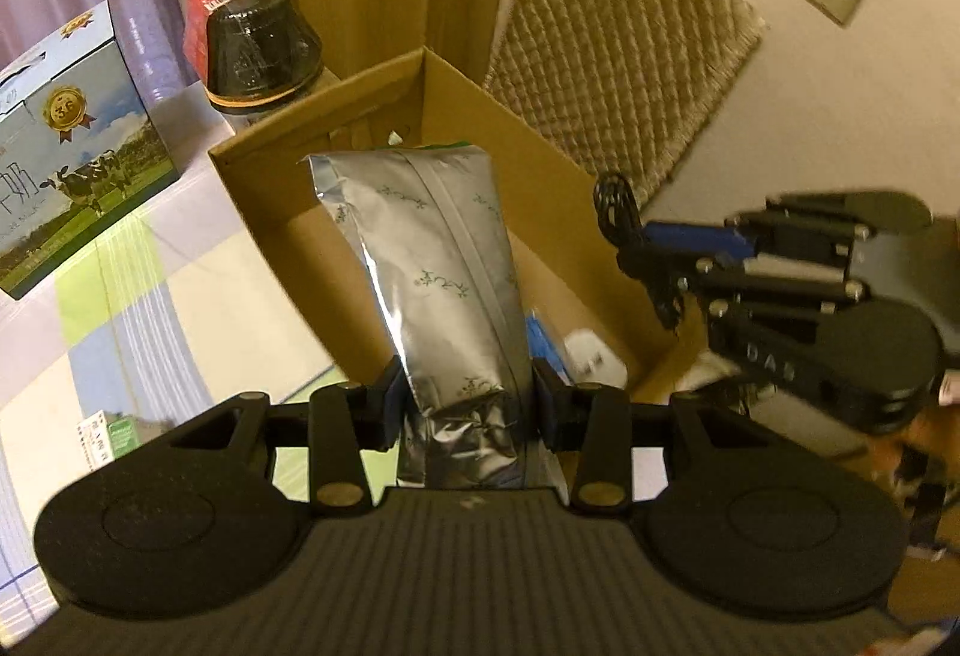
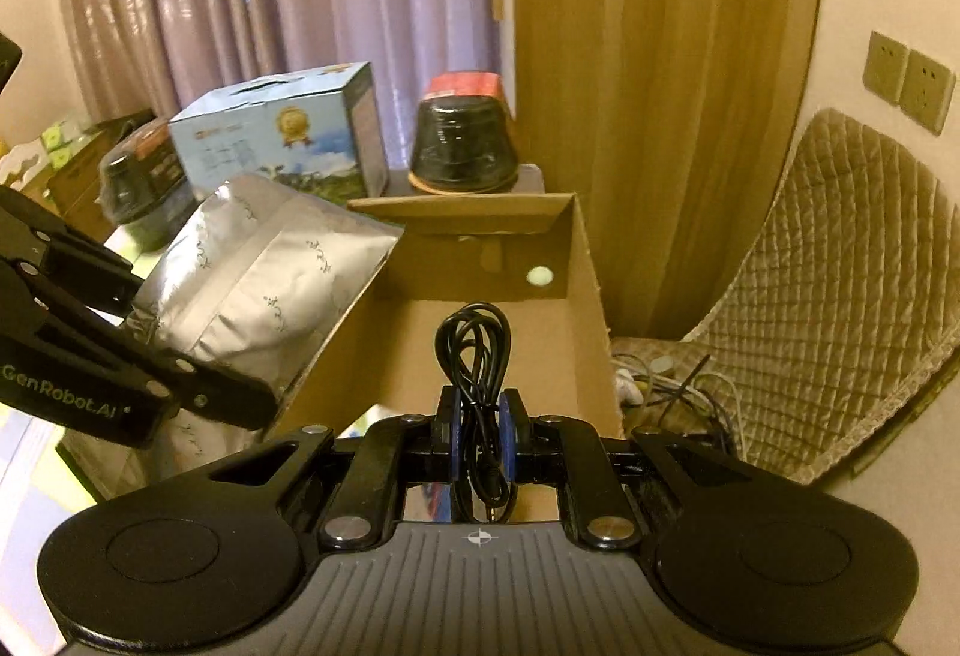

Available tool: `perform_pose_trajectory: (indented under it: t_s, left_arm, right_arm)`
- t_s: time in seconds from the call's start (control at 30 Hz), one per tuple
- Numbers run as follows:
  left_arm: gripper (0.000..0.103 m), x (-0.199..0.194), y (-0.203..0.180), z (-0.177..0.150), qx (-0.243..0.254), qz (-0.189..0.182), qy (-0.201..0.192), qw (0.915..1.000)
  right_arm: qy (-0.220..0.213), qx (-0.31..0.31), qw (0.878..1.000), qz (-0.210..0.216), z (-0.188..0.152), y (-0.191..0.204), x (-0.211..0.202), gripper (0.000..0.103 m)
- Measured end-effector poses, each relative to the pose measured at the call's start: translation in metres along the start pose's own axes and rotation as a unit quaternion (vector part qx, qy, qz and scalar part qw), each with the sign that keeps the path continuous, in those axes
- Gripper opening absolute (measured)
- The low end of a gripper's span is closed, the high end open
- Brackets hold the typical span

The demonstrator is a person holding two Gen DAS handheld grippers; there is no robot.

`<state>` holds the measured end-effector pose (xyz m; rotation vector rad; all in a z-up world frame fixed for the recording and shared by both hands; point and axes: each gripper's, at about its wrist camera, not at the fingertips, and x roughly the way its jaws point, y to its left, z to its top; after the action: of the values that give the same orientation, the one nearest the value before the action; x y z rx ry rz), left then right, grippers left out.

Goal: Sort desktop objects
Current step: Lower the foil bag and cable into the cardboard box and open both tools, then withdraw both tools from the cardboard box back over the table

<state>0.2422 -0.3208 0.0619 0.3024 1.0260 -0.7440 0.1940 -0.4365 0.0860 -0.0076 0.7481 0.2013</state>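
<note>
Cardboard box [image 2: 582, 308], brown, open-topped, stands on the desk below both grippers. Silver foil pouch [image 1: 432, 260] with green print – clamped at its lower end by the left gripper [image 1: 465, 404], over the box. Black coiled cable [image 2: 474, 350] – pinched between the closed right gripper [image 2: 480, 431] pads above the box floor.

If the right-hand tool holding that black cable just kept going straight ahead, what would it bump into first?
Probably the cardboard box. The right tool, shut on the coiled black cable, points down into the open box, so its brown inside would likely come first. Depth is hard to judge through this lens.
</note>
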Motion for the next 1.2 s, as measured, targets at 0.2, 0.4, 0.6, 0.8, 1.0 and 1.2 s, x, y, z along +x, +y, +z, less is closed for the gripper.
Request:
perform_pose_trajectory:
  t_s: [0.2,0.4,0.6,0.8,1.0,1.2]
  left_arm:
    - [0.037,0.024,0.011,0.022,-0.052,-0.005,-0.005,0.9986]
    - [0.037,0.044,0.021,0.028,-0.085,-0.005,-0.01,0.9963]
    - [0.045,0.052,0.027,0.03,-0.098,0.009,-0.025,0.9948]
    - [0.045,0.043,0.034,0.021,-0.093,0.017,-0.033,0.995]
    - [0.045,0.028,0.04,0.012,-0.091,0.023,-0.045,0.9946]
    - [0.048,0.017,0.042,0.004,-0.083,0.024,-0.049,0.995]
  right_arm:
    - [0.0,0.013,1.0,-0.004,0.01,-0.014,0.023,0.01]
    - [0.004,0.026,1.0,-0.007,0.011,-0.023,0.039,0.01]
    - [0.009,0.028,1.0,-0.009,0.008,-0.026,0.043,0.01]
    - [0.017,0.03,0.999,-0.009,0.004,-0.026,0.047,0.01]
    - [0.015,0.033,0.999,-0.002,0.006,-0.02,0.051,0.01]
    - [-0.009,0.057,0.998,0.004,0.015,-0.018,0.05,0.026]
